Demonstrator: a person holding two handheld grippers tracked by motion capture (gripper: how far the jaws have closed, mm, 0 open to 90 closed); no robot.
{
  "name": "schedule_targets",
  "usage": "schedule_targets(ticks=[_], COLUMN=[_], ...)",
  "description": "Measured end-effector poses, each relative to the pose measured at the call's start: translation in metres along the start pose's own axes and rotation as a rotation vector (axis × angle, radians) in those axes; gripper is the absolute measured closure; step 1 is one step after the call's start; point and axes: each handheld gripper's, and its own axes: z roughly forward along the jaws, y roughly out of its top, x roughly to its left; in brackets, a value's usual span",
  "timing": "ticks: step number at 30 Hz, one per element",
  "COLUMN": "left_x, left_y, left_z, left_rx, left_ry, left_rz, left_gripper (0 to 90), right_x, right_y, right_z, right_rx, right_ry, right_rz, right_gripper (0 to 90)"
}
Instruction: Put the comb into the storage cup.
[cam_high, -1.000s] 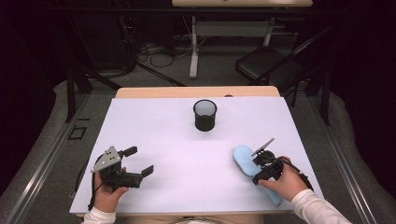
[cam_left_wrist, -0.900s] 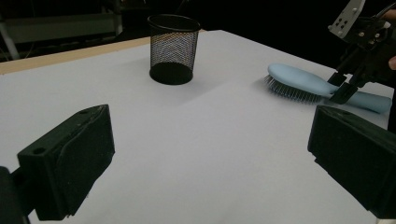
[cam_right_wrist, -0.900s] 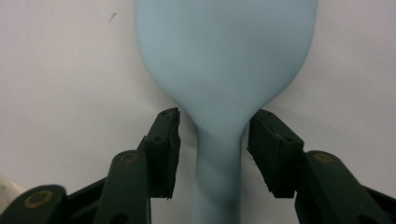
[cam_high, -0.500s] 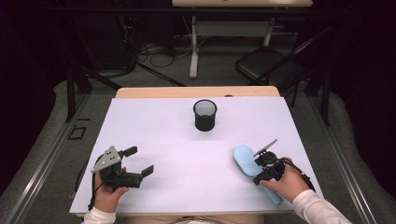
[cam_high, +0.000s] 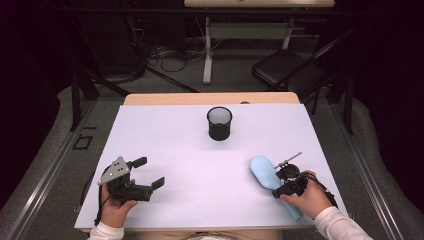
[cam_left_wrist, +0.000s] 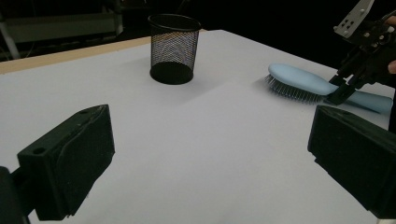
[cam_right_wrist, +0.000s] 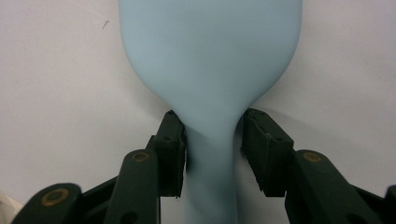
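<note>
A light blue hairbrush (cam_high: 262, 172) lies bristles down at the table's front right, its handle pointing toward the person. My right gripper (cam_high: 281, 184) straddles the narrow neck (cam_right_wrist: 210, 140) where head and handle meet. Its jaws have just been closing. The left pad (cam_right_wrist: 173, 149) touches the neck, and a thin gap remains at the right pad (cam_right_wrist: 261, 154). My left gripper (cam_high: 150, 172) rests at the front left, wide open with nothing between its jaws (cam_left_wrist: 210, 168). In the left gripper view, the brush (cam_left_wrist: 299, 79) and the right gripper (cam_left_wrist: 338, 91) sit at the far right.
A black mesh cup (cam_high: 219, 123) stands upright near the middle back of the white table (cam_high: 175, 150), also seen ahead in the left gripper view (cam_left_wrist: 173, 46). Beyond the table are a dark chair (cam_high: 285, 70), cables and desk legs.
The right gripper's jaws have drawn in around the brush's neck, with the hand shifting only slightly. The left hand and the cup have stayed put.
</note>
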Motion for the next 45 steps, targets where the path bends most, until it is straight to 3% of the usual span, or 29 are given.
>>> schedule_targets(ticks=[4, 5, 6, 8, 12, 20, 22, 24, 26, 27, 28, 31, 45], left_x=[0.0002, 0.0002, 0.0002, 0.0003, 0.0005, 0.0003, 0.0003, 0.0003, 0.0001, 0.0002, 0.0002, 0.0003, 0.0002], left_y=[0.0000, -0.0001, -0.0001, 0.0000, -0.0001, -0.0001, -0.0001, -0.0001, -0.0002, -0.0001, -0.0001, -0.0002, -0.0002], left_z=[0.0001, 0.0003, 0.0003, 0.0002, 0.0001, 0.0000, 0.0001, 0.0001, 0.0001, 0.0002, 0.0002, 0.0003, 0.0003], left_rx=[0.001, 0.000, 0.000, 0.004, 0.004, 0.004, 0.001, 0.003, 0.003, 0.003, 0.003, 0.003, 0.004], left_ry=[0.000, 0.001, 0.001, 0.002, 0.002, 0.003, 0.001, 0.000, 0.004, 0.004, 0.004, 0.004, 0.004], left_rz=[0.000, -0.001, -0.001, 0.002, 0.002, 0.002, 0.002, 0.002, 0.002, 0.002, 0.002, 0.002, 0.003], left_gripper=[0.5, 0.5, 0.5, 0.5, 0.5, 0.5, 0.5, 0.5, 0.5, 0.5, 0.5, 0.5, 0.5], right_x=[0.0005, 0.0006, 0.0005, 0.0010, 0.0012, 0.0025, 0.0028, 0.0024, 0.0023, 0.0040, 0.0029, 0.0027, 0.0030], right_y=[-0.0018, -0.0040, -0.0046, -0.0023, -0.0054, -0.0056, -0.0074, -0.0066, -0.0065, -0.0074, -0.0070, -0.0066, -0.0069], right_z=[0.0000, 0.0038, 0.0044, -0.0034, 0.0028, 0.0005, 0.0050, 0.0022, 0.0018, 0.0031, 0.0030, 0.0005, 0.0012], right_rx=[-0.016, -0.080, -0.090, 0.018, -0.077, -0.046, -0.115, -0.073, -0.067, -0.088, -0.086, -0.051, -0.060], right_ry=[0.002, 0.019, 0.021, -0.007, 0.020, 0.005, 0.021, 0.008, 0.005, 0.011, 0.009, -0.005, -0.004], right_rz=[-0.004, -0.003, -0.010, -0.025, -0.018, -0.039, -0.032, -0.048, -0.053, -0.032, -0.051, -0.061, -0.058], right_gripper=[61.1, 62.5, 63.1, 64.3, 66.7, 67.7, 67.9, 68.0, 68.1, 68.2, 68.3, 68.6, 69.2])
